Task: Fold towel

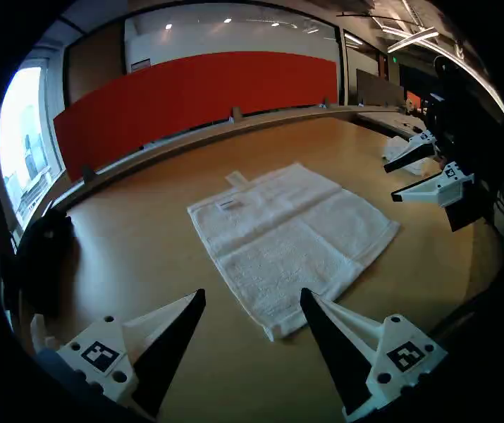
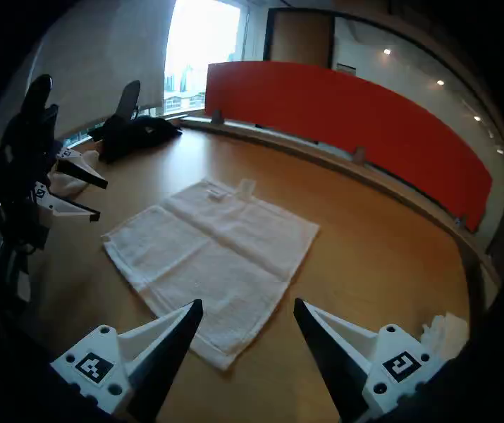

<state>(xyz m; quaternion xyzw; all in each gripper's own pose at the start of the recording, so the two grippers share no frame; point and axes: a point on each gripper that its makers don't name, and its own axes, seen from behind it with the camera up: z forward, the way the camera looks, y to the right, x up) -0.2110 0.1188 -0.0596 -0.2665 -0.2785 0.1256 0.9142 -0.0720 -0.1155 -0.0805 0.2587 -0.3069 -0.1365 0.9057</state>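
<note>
Seemingly poised for corner pinches, the left gripper (image 1: 250,292) and right gripper (image 2: 247,302) hung, fingers apart, near the spread towel (image 1: 290,236)

The wooden surface (image 2: 371,233) carries a white towel (image 2: 213,254) spread flat near its middle, a dark bundle (image 2: 135,134) by the window, and a crumpled white cloth (image 2: 445,333) well apart.

A white terry towel (image 1: 290,236) lies spread flat, creased into quarters, tag up, just ahead of the fingers.
</note>
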